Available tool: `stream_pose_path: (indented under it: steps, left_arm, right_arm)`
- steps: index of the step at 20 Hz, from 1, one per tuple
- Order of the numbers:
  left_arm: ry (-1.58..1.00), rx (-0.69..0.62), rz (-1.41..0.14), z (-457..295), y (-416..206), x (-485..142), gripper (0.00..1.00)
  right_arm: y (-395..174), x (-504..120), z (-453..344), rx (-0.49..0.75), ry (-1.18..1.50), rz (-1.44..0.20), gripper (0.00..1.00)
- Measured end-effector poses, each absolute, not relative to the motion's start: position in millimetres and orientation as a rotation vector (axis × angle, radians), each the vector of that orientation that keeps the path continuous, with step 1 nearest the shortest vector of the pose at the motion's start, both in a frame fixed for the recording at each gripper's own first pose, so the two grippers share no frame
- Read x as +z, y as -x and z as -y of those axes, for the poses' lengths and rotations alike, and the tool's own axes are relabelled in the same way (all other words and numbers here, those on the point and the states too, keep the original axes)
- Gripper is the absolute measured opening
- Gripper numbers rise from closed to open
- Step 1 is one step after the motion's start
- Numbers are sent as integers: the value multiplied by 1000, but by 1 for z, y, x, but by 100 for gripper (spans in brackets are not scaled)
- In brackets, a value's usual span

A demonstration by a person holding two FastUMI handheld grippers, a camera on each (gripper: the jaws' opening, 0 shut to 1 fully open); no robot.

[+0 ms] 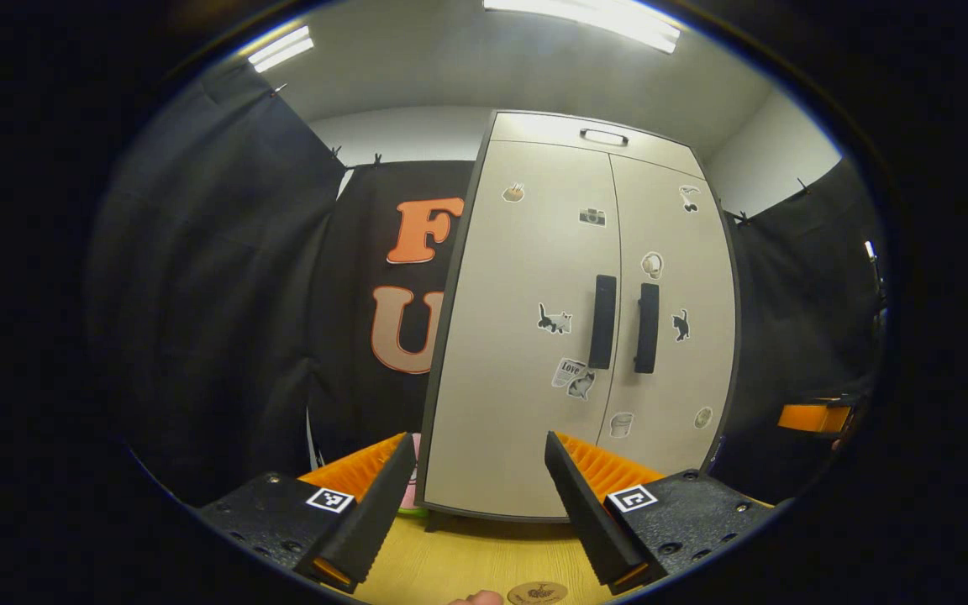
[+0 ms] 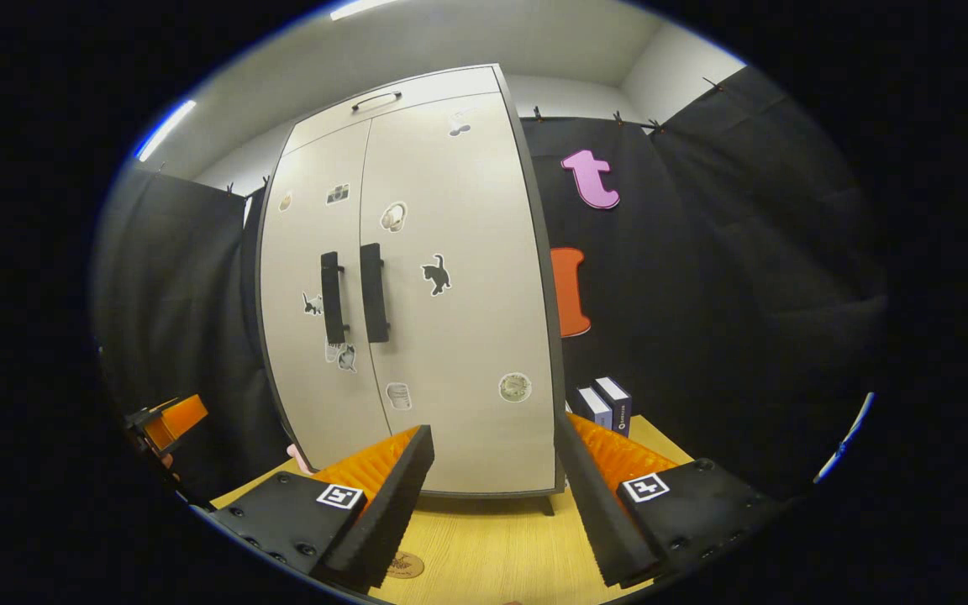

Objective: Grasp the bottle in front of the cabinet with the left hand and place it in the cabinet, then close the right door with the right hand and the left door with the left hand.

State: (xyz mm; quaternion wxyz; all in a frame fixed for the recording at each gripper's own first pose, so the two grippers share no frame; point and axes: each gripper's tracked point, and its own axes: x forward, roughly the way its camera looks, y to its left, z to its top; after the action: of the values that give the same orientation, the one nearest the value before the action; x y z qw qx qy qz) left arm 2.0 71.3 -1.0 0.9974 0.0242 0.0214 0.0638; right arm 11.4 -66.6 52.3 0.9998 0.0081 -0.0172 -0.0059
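Note:
The beige cabinet point(image 1: 526, 336) stands on the wooden table with both doors shut. Its two black handles point(image 1: 602, 322) sit side by side at the middle seam. In the left gripper view my left gripper point(image 1: 478, 441) is open in front of the left door, a little back from it, with nothing between its fingers. My right gripper point(image 2: 492, 424) is open and empty before the right door point(image 2: 450, 294) in the right gripper view. A pink and green object point(image 1: 413, 502) peeks out beside the cabinet's lower left corner, mostly hidden behind a finger; I cannot tell what it is.
A round wooden disc point(image 1: 537, 593) lies on the table point(image 1: 467, 555) near a person's fingertip point(image 1: 476, 598). Two dark books point(image 2: 603, 402) stand to the right of the cabinet. The other gripper point(image 1: 816, 416) is at the far right of the left gripper view.

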Motion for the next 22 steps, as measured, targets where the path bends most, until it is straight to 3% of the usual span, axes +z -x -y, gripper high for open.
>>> stream_pose_path:
  steps: [22]
  left_arm:
    - [-32, 135, -42, -71, 9, -3, 94]
  right_arm:
    - [-10, 52, 67, -4, -17, 30, 96]
